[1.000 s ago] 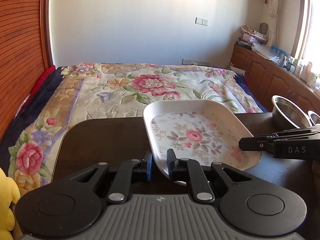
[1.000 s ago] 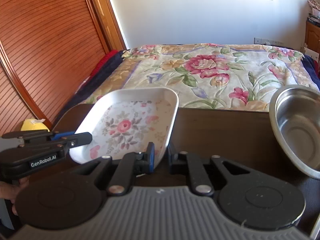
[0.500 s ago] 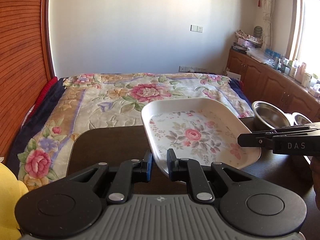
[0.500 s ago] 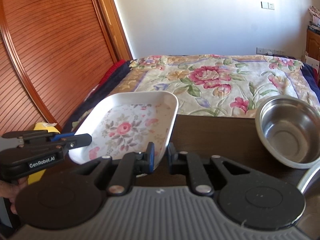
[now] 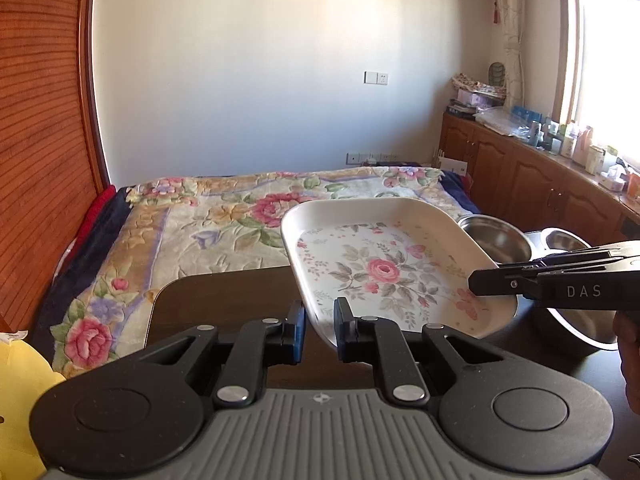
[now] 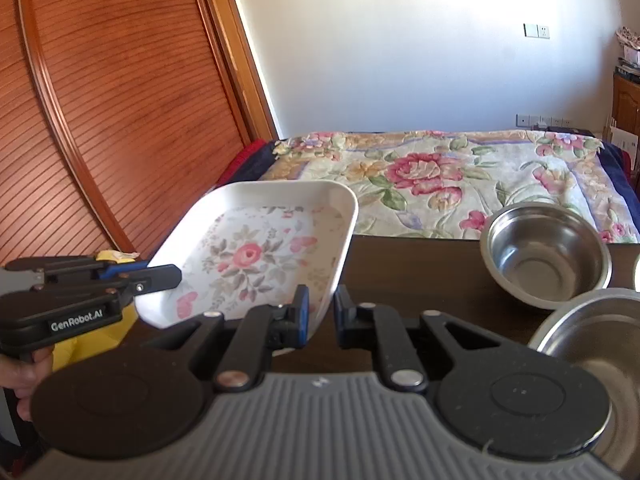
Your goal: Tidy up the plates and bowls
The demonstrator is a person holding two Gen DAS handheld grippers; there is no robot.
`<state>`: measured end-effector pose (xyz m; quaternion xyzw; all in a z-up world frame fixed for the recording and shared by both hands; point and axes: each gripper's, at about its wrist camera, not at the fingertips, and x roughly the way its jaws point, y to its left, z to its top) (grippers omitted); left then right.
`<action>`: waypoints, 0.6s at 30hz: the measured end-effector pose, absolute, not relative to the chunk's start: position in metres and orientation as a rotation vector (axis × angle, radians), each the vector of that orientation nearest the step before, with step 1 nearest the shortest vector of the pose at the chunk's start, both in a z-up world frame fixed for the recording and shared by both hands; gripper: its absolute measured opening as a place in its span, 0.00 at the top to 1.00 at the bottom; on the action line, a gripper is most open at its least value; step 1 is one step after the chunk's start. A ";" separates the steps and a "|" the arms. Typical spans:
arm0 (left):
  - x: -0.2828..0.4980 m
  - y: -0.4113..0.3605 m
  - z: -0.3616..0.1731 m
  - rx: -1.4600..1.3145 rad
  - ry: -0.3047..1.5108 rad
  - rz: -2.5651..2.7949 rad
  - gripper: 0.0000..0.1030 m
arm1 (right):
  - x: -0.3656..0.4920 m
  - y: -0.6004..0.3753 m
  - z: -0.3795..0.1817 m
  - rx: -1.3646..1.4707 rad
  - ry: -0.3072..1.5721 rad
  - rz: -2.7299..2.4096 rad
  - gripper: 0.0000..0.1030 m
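A white rectangular plate with a rose print is held in the air above the dark table. My left gripper is shut on its near left corner. My right gripper is shut on its near right edge; the plate tilts up to the left in the right wrist view. Each gripper shows in the other's view, the right one and the left one. Steel bowls stand on the table to the right, one further back and one close.
A bed with a floral blanket lies beyond the table. A wooden sliding door is at the left. Cabinets with clutter run along the right wall. A yellow object sits low at the left.
Both grippers have lifted the plate higher and drawn back from the table. More of the wall and a second and third steel bowl have come into view.
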<state>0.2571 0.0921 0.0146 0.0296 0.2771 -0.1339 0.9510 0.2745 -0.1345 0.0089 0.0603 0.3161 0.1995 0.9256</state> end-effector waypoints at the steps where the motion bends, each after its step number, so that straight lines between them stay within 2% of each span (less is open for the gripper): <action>1: 0.253 0.091 0.016 0.063 0.559 -0.274 0.84 | 0.271 -0.136 0.011 0.124 0.643 0.409 0.86; 18: 0.192 0.067 0.030 0.100 0.520 -0.290 0.84 | 0.228 -0.158 0.025 0.127 0.589 0.405 0.86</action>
